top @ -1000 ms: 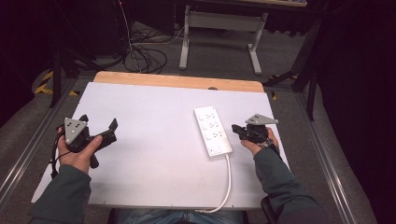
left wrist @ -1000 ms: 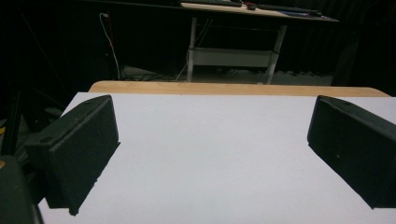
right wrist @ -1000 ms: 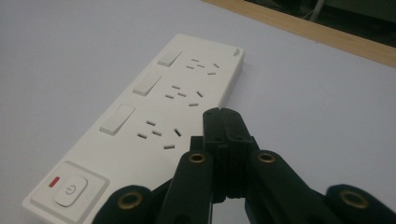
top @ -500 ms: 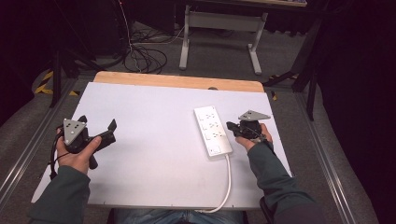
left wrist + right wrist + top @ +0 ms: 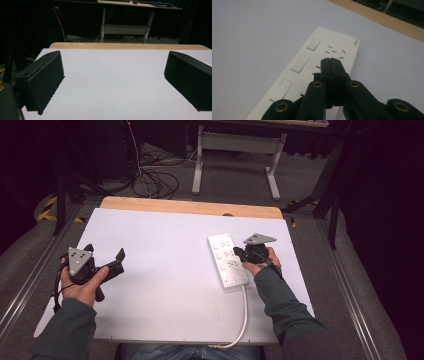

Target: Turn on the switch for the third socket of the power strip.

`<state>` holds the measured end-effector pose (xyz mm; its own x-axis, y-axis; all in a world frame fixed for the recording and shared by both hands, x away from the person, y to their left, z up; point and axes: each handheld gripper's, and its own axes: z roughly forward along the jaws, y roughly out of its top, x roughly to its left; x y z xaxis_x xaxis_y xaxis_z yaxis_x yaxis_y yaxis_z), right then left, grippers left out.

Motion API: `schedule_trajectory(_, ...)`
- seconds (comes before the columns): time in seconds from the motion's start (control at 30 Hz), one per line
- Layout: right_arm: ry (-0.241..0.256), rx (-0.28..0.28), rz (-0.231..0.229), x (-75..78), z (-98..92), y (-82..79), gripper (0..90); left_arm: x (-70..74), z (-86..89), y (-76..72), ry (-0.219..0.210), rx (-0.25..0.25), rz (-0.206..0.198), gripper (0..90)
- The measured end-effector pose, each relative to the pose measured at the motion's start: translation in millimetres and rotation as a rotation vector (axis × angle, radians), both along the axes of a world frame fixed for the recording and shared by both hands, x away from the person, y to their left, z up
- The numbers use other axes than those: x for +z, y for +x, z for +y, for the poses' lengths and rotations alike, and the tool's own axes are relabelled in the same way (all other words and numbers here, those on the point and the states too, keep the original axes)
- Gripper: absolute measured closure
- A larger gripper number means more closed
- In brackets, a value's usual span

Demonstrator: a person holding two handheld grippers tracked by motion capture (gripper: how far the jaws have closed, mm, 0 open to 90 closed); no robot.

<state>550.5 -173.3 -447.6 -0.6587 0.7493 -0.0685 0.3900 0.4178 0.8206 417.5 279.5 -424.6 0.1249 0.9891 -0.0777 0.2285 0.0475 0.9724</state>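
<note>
My left gripper (image 5: 102, 265) sits at the near left of the white table (image 5: 165, 285), its two jaws spread wide with nothing between them; in the left gripper view they stand far apart over bare tabletop, touching nothing that I can see. My left hand (image 5: 82, 285) wraps the body from below, the grey three-cornered plate (image 5: 79, 256) on top, and my sleeved forearm comes in from the near left corner. On the right side, my right gripper (image 5: 239, 252) has its jaws pressed together with nothing pinched; in the right gripper view the closed tips (image 5: 330, 62) are over the middle of the white power strip (image 5: 312, 72), just beside its socket slots, though I cannot tell whether they touch its face. My right hand (image 5: 260, 262) holds that gripper at the strip's right edge, pointing left across it, forearm slanting in from the near right. The power strip (image 5: 227, 260) lies flat right of centre, running near to far, three rocker switches (image 5: 299, 64) along its left side, and its white cord (image 5: 243, 315) runs off the near edge. Farther off is the table's wooden far edge (image 5: 192, 207).
</note>
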Motion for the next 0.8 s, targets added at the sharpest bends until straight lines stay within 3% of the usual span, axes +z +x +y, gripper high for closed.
schedule_trajectory(0.8, -0.04, 0.042, 0.011, -2.3, 30.1, 16.0, 90.0, -1.8, 7.8, -10.5, 0.005, 0.026, 0.012, 3.2)
